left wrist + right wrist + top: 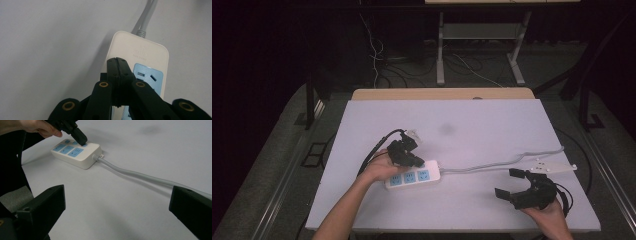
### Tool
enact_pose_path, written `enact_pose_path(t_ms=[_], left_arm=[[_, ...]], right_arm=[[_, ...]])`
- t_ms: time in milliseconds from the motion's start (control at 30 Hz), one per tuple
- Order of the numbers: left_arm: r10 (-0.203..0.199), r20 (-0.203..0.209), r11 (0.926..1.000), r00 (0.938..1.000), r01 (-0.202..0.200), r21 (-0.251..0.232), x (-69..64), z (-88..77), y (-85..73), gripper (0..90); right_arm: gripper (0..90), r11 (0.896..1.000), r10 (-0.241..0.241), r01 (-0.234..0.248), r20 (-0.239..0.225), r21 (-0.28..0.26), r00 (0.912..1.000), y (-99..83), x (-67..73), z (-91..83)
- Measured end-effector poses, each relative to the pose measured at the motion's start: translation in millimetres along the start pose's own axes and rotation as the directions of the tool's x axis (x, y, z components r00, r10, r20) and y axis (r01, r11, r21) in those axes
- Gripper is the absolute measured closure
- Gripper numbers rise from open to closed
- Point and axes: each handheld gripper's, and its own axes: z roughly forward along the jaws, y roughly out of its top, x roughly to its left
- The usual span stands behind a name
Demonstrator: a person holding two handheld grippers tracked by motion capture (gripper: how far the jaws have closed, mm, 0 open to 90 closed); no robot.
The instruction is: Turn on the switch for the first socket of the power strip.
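Left gripper (pixel 414 161) is held with jaws fully closed, nothing clamped between them; the closed tip is pressed down on the cable end of the white power strip (pixel 413 176), at or just beside the end blue socket panel (pixel 148 76). Whether a switch sits under the tip cannot be told.

Risks, as judged from here:
- The strip is not held down by anything else. A push that is off vertical could slide or pivot it on the smooth white table (pixel 492 125).
- The closed tip could slip off the plastic into a socket opening.
- The grey cable (pixel 492 165) is trailed rightward toward the flat white plug (pixel 554 167), just beyond the right gripper; any snag there would tug the strip.

Right gripper (pixel 517 187) is held wide open and empty, well apart from the strip, near the table's right front. The strip is seen lying flat, left of table centre, directly under the left gripper.
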Motion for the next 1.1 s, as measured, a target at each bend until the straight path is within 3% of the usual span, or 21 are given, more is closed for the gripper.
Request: enact_pose_path(t_ms=[100,233,467,867,1033,1100], left_arm=[[0.026,-0.024,0.9996,0.9994,-0.027,-0.005,-1.0,-1.4,1.1,89.3],[0.027,-0.033,0.9995,0.9991,-0.028,-0.017,2.2,-1.6,1.1,89.2],[0.006,-0.046,0.9989,0.9989,-0.008,-0.046,5.3,-4.1,1.7,89.1],[-0.027,-0.068,0.9954,0.9973,0.021,-0.094,8.7,-28.2,-4.4,88.5],[-0.041,-0.079,0.9922,0.9960,0.031,-0.121,5.7,-39.3,-7.0,83.6],[-0.059,-0.088,0.9912,0.9944,0.048,-0.123,4.8,-43.9,-8.1,76.7]], right_arm=[[0.3,1.000,0.000,0.000,0.000,-0.004,1.0000,-0.1,-0.9,-0.5],[0.3,1.000,0.001,-0.001,0.002,-0.003,1.0000,-0.2,-1.7,-0.3],[0.3,1.000,0.012,-0.012,0.002,-0.006,0.9999,-0.4,-3.7,-1.1],[0.3,1.000,0.012,-0.012,0.006,-0.008,0.9999,-0.6,-3.5,-1.0],[0.3,1.000,0.015,-0.015,0.007,-0.009,0.9999,-0.7,-3.1,-1.1],[0.3,1.000,0.015,-0.015,0.007,-0.012,0.9999,-0.8,-3.2,-1.3]])
